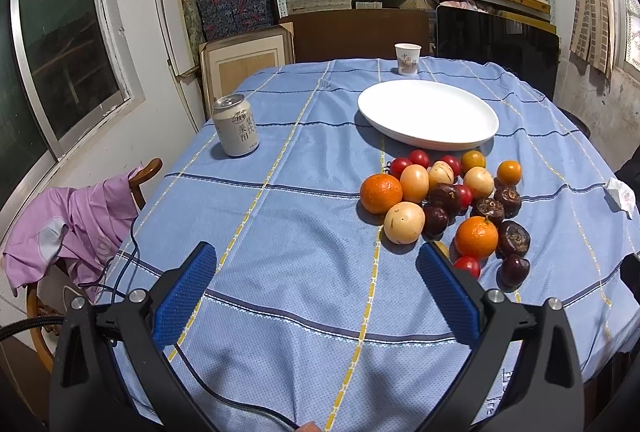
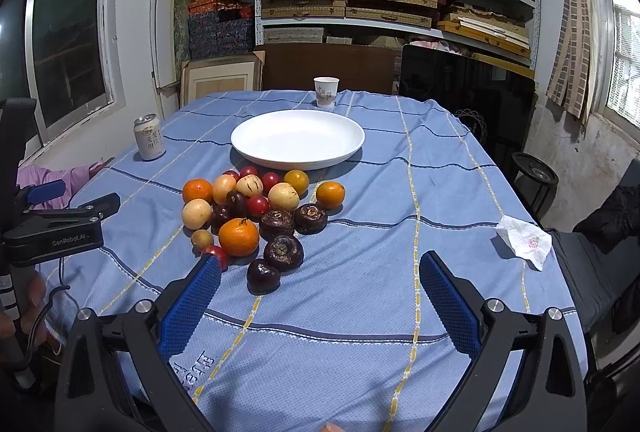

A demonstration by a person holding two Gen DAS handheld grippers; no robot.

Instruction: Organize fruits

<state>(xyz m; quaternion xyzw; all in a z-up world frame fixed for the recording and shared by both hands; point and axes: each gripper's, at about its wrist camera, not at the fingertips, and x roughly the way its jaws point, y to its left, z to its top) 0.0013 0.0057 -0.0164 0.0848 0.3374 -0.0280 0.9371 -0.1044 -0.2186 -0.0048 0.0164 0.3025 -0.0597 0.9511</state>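
The right gripper is wide open above the table. The pile of fruit lies just ahead of it, to its left. The plate sits behind the pile, farther from the gripper. The paper cup stands behind the plate at the far edge. The can stands far left of the plate. A crumpled tissue lies to the gripper's right, near the table edge.

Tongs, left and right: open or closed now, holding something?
Left tongs: open, holding nothing.
Right tongs: open, holding nothing.
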